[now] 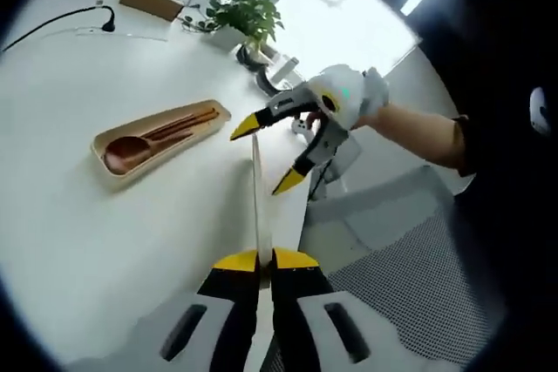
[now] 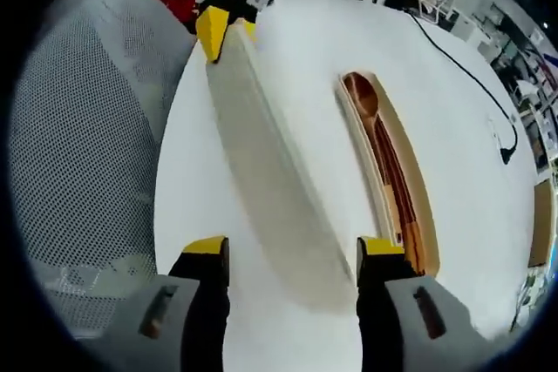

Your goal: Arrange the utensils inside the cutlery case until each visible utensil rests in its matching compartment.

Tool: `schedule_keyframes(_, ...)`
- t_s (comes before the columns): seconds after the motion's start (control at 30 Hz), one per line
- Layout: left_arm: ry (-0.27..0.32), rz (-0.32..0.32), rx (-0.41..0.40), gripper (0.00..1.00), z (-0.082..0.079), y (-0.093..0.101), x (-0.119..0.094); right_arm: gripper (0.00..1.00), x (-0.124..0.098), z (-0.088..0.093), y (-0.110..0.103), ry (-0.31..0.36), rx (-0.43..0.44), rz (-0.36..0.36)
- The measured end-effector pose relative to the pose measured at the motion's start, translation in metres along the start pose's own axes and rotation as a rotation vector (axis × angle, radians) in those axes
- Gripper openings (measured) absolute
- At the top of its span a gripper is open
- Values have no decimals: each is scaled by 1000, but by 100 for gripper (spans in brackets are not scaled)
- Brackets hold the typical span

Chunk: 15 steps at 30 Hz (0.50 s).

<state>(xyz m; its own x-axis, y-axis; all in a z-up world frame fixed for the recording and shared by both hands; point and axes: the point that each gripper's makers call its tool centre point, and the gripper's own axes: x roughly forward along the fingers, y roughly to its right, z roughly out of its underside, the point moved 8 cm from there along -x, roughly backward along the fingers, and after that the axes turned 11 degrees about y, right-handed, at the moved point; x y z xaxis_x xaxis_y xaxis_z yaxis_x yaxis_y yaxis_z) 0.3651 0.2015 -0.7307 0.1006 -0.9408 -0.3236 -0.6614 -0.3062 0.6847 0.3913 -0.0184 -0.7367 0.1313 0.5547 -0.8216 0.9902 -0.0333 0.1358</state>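
My left gripper (image 1: 259, 260) is clamped on one end of the long, flat, pale case lid (image 2: 266, 158), held above the round white table (image 1: 131, 233) near its edge. My right gripper (image 2: 292, 250) stands wide open around the lid's other end. The beige oval cutlery case (image 1: 157, 141), holding a brown wooden spoon (image 1: 131, 150) and chopsticks (image 1: 187, 122), rests further in on the table.

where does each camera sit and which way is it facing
left gripper view: rides the left gripper, shut on the flat pale lid, facing the right gripper and a person's forearm.
right gripper view: rides the open right gripper, facing along the lid to the left gripper.
Shared: white table, beige cutlery case holding brown wooden utensils.
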Motion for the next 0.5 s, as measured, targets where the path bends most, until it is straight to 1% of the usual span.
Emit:
schedule_keyframes(0.07, 14, 4, -35, 3, -1, 0, -1, 63, 3, -3, -2, -3, -34, 25)
schedule_keyframes(0.17, 36, 16, -79, 3, -2, -1, -1, 65, 5, -4, -3, -10, -67, 42)
schedule_keyframes(0.2, 58, 18, -111, 3, -3, -1, 0, 66, 6, -5, -4, -12, -92, 39)
schedule_keyframes(0.23, 67, 16, -144, 3, -3, -1, 0, 67, 7, -5, -4, -20, -105, 37)
schedule_keyframes(0.27, 74, 24, -170, 3, -3, -3, 1, 67, 8, -6, -4, -24, -109, 38)
schedule_keyframes(0.37, 101, 32, -205, 3, -2, -3, 1, 68, 8, -8, -3, -17, -107, 34)
schedule_keyframes(0.43, 120, 47, -232, 3, -3, -2, 2, 68, 8, -11, -3, -9, -110, 32)
schedule_keyframes(0.47, 132, 62, -262, 3, -3, 1, 3, 68, 8, -12, -3, -7, -110, 30)
schedule_keyframes(0.5, 139, 57, -274, 3, -3, 1, 3, 68, 9, -12, -3, -8, -110, 24)
